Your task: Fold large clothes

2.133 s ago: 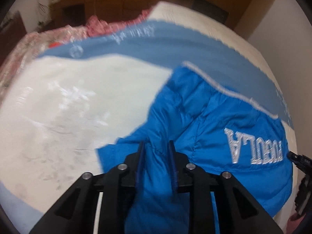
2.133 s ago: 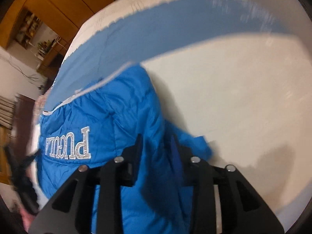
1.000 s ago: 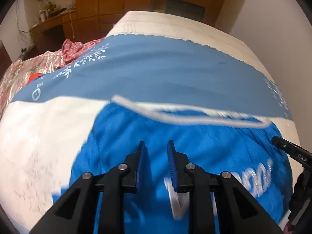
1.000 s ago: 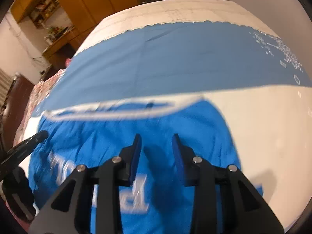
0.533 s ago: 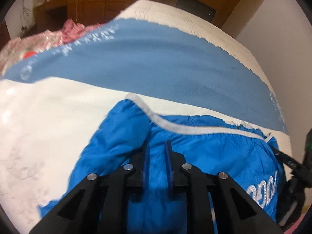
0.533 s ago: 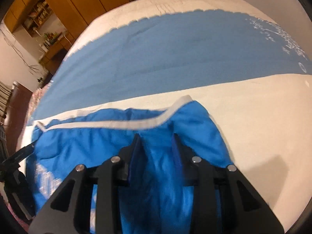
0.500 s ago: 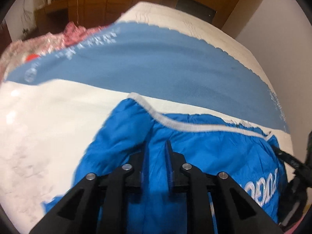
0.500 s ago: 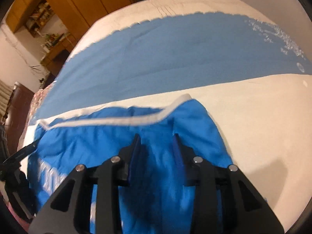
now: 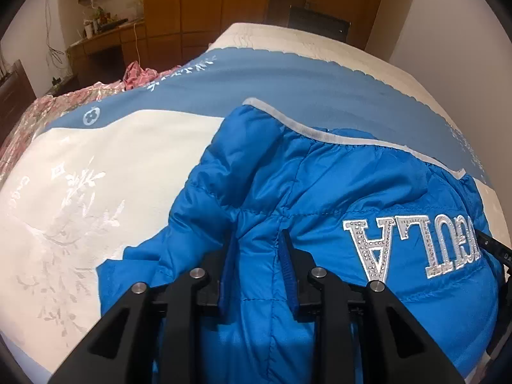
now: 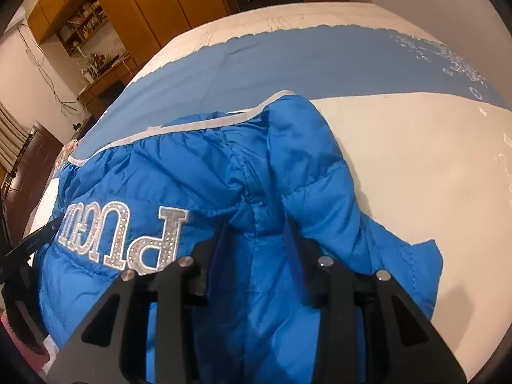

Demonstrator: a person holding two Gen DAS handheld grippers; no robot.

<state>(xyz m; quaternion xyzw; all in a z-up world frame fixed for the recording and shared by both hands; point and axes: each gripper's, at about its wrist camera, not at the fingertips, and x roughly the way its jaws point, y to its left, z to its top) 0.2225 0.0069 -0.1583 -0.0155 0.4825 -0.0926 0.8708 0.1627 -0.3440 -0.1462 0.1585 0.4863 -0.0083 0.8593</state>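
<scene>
A bright blue puffer jacket (image 9: 320, 192) with silver lettering and a grey-white hem lies on the bed, hem away from me; it also shows in the right wrist view (image 10: 198, 172). My left gripper (image 9: 257, 240) is shut on a fold of the jacket's left side. My right gripper (image 10: 256, 224) is shut on a fold of its right side. The right gripper's tip (image 9: 492, 249) shows at the right edge of the left wrist view. The left gripper's tip (image 10: 38, 233) shows at the left edge of the right wrist view.
The bed (image 9: 96, 166) has a cream cover with a wide blue band (image 9: 288, 80) across the far part. A pink and red patterned cloth (image 9: 48, 105) lies at the bed's left side. Wooden cupboards (image 10: 137, 3) and a desk stand beyond.
Both grippers have drawn the jacket back toward me and lowered it. Its body now lies folded over with the lettering facing up, and the hem has settled on the bed.
</scene>
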